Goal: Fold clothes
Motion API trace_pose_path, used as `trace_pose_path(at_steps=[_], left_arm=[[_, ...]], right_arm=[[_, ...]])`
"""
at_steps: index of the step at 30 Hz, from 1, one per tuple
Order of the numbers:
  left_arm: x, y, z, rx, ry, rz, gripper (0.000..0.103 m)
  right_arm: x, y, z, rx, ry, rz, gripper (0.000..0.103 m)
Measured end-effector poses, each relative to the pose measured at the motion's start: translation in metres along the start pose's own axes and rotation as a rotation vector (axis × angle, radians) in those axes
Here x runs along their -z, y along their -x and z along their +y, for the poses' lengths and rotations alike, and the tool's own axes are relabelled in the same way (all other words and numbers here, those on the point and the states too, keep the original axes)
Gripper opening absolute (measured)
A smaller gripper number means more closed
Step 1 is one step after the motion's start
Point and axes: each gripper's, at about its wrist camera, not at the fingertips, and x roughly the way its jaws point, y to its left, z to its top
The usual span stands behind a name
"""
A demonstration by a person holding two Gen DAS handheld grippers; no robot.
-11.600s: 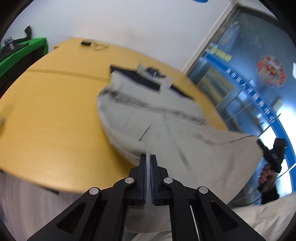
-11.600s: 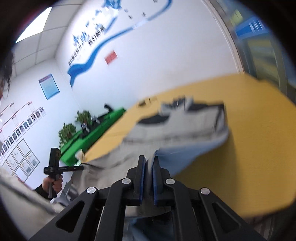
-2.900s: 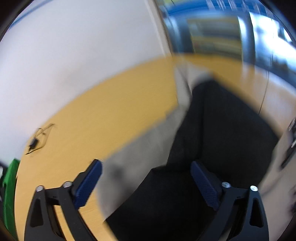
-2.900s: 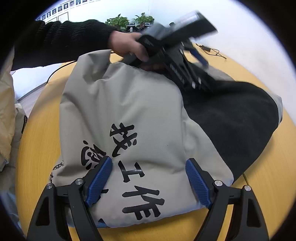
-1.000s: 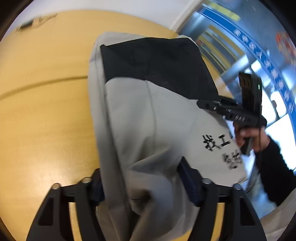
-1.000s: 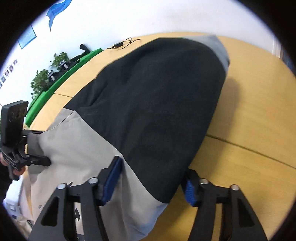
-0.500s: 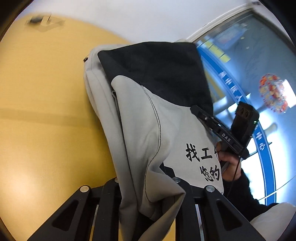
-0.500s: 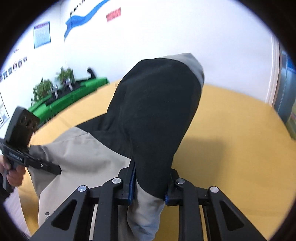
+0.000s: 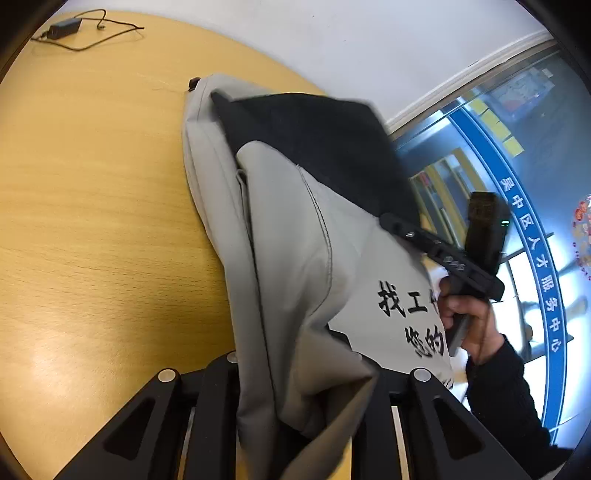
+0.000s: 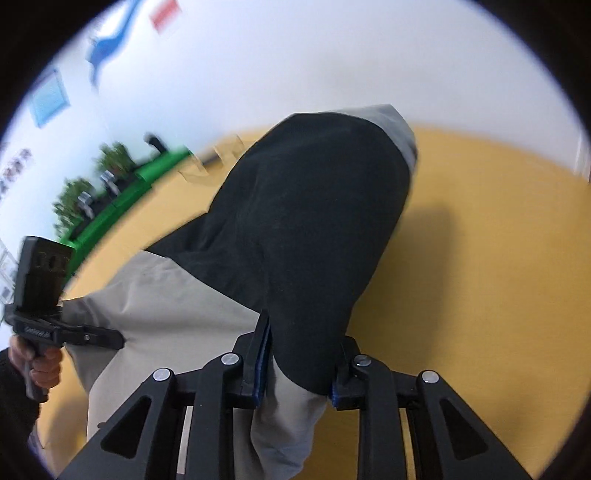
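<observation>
Broadly, the yellow wooden tabletop fills both views, and most of its far half is covered by the grey and black jacket, which lies across it and rises in a bunched ridge toward each camera. In the right wrist view the jacket's black panel blocks the middle of the scene, and the wall posters and green furniture behind it are smeared by blur. Printed black characters on the grey cloth are partly cut off behind the person's right hand.

The left tongs are almost wholly buried: grey fabric drapes over both fingers, so only the black frame shows, pinched together on a fold of the jacket. From the right wrist view the left tongs appear small at the edge, their tip pressed into the grey cloth. The right tongs are clamped on a thick wad of black and grey cloth, the blue pads held a little apart by its bulk; the right pad is mostly hidden behind the fabric. In the left wrist view the right tongs vanish under the black panel.

Compared with one second ago, both pairs have gone from wide open around the jacket to closed on it, and the cloth now lifts off the tabletop. A black charger with its cord lies at the far edge.
</observation>
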Motion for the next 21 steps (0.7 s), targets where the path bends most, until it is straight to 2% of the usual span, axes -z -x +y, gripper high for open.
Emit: trace_pose_path(at_steps=[3, 4, 7, 8, 10, 11, 13, 14, 19, 21], left_arm=[[-0.001, 0.003, 0.004, 0.014, 0.003, -0.002, 0.027], [-0.001, 0.005, 0.000, -0.015, -0.003, -0.004, 0.034], [0.007, 0.015, -0.022, -0.164, -0.050, -0.037, 0.050], [0.012, 0.024, -0.032, -0.216, -0.076, -0.066, 0.052], [0.023, 0.041, -0.052, -0.313, -0.127, -0.124, 0.069], [0.034, 0.047, -0.063, -0.333, -0.146, -0.148, 0.075], [0.056, 0.059, -0.085, -0.375, -0.184, -0.195, 0.096], [0.067, 0.064, -0.096, -0.395, -0.204, -0.218, 0.100], [0.121, 0.093, -0.151, -0.497, -0.300, -0.337, 0.103], [0.143, 0.104, -0.173, -0.538, -0.338, -0.384, 0.103]], right_arm=[[0.003, 0.001, -0.012, -0.023, -0.022, -0.026, 0.036], [0.004, 0.003, -0.011, 0.002, -0.008, -0.025, 0.040], [0.009, 0.015, -0.003, 0.107, 0.014, -0.023, 0.051], [0.014, 0.028, 0.004, 0.133, 0.022, -0.043, 0.054], [0.028, 0.059, 0.018, 0.159, 0.038, -0.090, 0.079], [0.038, 0.075, 0.027, 0.166, 0.047, -0.108, 0.081], [0.059, 0.106, 0.054, 0.198, 0.076, -0.140, 0.084], [0.068, 0.118, 0.070, 0.216, 0.090, -0.146, 0.086], [0.107, 0.156, 0.142, 0.268, 0.108, -0.167, 0.088], [0.124, 0.162, 0.167, 0.359, 0.137, -0.190, 0.088]])
